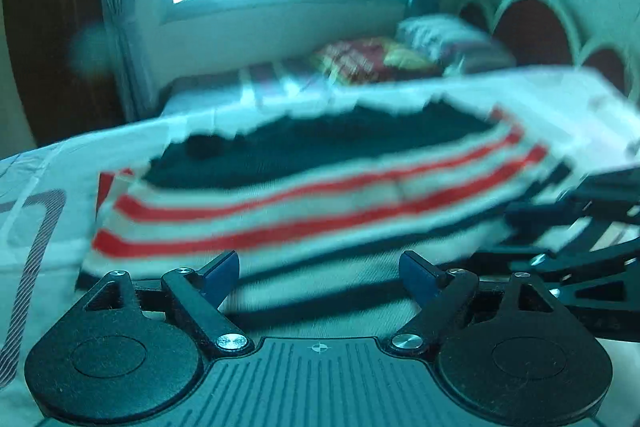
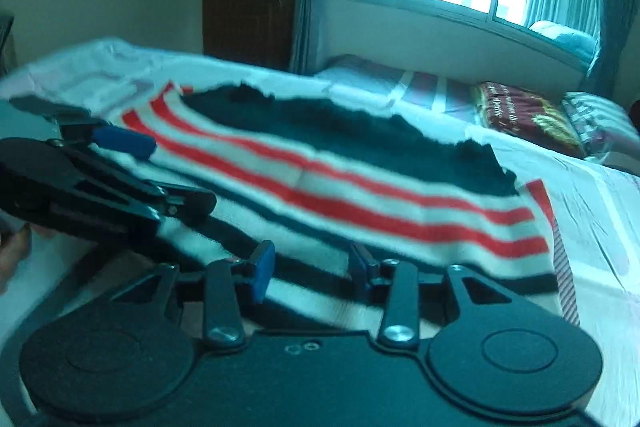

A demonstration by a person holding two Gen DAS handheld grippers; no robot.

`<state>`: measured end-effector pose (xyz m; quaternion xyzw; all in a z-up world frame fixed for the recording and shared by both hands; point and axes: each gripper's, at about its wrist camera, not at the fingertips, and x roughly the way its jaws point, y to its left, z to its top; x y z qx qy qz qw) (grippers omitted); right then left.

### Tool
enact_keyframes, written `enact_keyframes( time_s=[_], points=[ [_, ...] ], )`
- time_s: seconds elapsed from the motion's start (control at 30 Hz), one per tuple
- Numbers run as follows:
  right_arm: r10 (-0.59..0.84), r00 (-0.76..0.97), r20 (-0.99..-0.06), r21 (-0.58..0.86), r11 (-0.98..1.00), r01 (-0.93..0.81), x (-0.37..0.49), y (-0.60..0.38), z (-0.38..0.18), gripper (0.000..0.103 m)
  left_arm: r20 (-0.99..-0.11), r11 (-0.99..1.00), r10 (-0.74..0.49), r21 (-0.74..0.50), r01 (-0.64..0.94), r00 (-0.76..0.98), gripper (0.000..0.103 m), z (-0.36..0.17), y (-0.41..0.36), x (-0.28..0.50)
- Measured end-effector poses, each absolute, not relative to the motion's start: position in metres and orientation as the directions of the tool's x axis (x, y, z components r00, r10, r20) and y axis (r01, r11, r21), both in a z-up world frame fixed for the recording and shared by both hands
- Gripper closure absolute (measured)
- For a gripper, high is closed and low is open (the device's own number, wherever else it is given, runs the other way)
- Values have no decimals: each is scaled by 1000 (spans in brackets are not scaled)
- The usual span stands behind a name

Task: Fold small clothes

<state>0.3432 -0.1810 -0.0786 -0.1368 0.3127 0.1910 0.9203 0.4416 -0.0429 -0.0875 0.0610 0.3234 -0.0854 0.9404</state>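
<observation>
Grippers both spread: left gripper (image 1: 320,273) and right gripper (image 2: 312,267) poised at the near hem of the striped garment (image 1: 312,187) lying on the bed (image 1: 48,163), apparently ready to pinch.

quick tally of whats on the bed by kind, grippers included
striped garment: 1
hand-held gripper: 2, left and right, both with jaws apart
pillow: 1
red patterned folded blanket: 1
total: 5
</observation>
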Motion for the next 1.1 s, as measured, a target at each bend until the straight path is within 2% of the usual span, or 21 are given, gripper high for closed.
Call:
enact_keyframes(
  time_s=[0.13,0.27,0.33,0.5,0.57,0.8,0.83,0.87,0.9,0.97,1.0,1.03,1.1],
  points=[
    [212,745,-632,-197,886,-419,323,-200,-82,63,-612,980,-92,86,182,785,16,-95,-17,418],
    [128,755,-643,-188,929,-317,312,-257,-88,62,-615,990,-84,37,136,784,16,-96,27,403],
    [133,743,-655,-138,947,-292,309,-276,-86,62,-621,990,-78,43,134,780,16,-94,34,402],
    [115,757,-643,-176,940,-293,306,-270,-75,63,-631,992,-40,70,108,775,16,-90,29,407],
    [72,737,-672,-200,940,-275,315,-274,-88,63,-634,993,-36,61,96,773,15,-96,29,408],
    [117,739,-664,-116,960,-256,311,-287,-75,63,-618,997,7,62,41,786,14,-77,37,391],
    [139,744,-654,-95,960,-262,306,-288,-70,64,-616,999,-3,29,26,787,14,-73,43,384],
    [156,749,-644,-79,960,-268,303,-291,-67,70,-623,1000,-15,-24,0,782,14,-71,52,377],
    [164,755,-634,-69,961,-266,297,-290,-63,81,-629,996,-37,-85,-22,777,14,-70,61,370],
    [199,756,-623,-14,964,-265,294,-291,-56,88,-642,968,-90,-236,-85,761,16,-78,80,361],
    [228,757,-613,32,964,-265,294,-292,-52,89,-637,929,-135,-348,-127,759,30,-85,90,357],
    [254,757,-603,74,962,-263,297,-292,-49,89,-629,882,-176,-443,-163,757,36,-94,98,355],
    [281,752,-596,121,957,-263,304,-286,-45,89,-585,771,-216,-593,-231,782,37,-111,113,354]
  ],
)
